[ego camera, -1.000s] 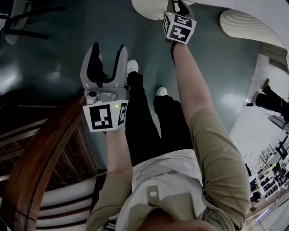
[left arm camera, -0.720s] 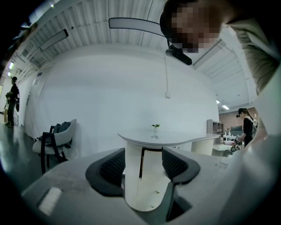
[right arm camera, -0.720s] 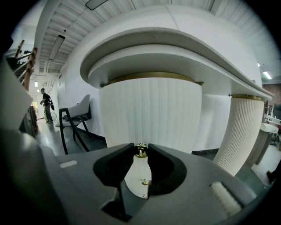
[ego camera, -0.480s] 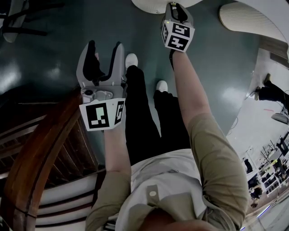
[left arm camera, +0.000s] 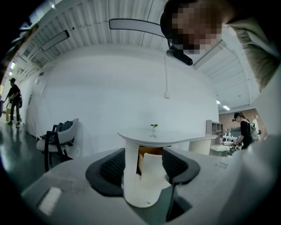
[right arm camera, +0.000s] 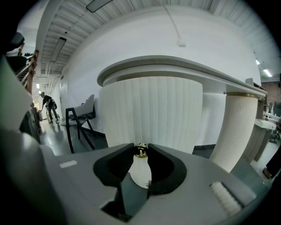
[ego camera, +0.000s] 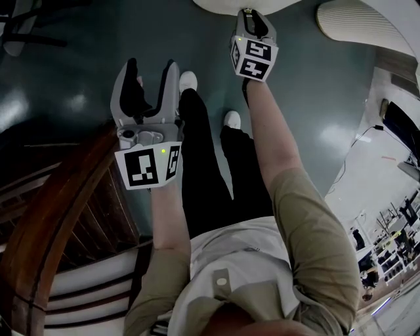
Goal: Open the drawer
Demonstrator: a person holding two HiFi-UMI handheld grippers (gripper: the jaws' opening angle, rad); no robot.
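Right tongs (ego camera: 254, 16) have drawn back toward me, pinched on the brass knob (right arm camera: 141, 151), while the left tongs (ego camera: 151, 65) gape empty; mid-pull, I'd keep hauling the drawer straight out.

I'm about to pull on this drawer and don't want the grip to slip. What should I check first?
1. Brass knob sits between the right gripper jaw tips: ok.
2. Right jaws closed on the knob: ok, they look pressed on both sides.
3. Left gripper empty, jaws apart: ok.
4. Drawer outline in the fluted white table base: cannot tell.
5. Room to step back: not ok, wooden chair is close at the left.
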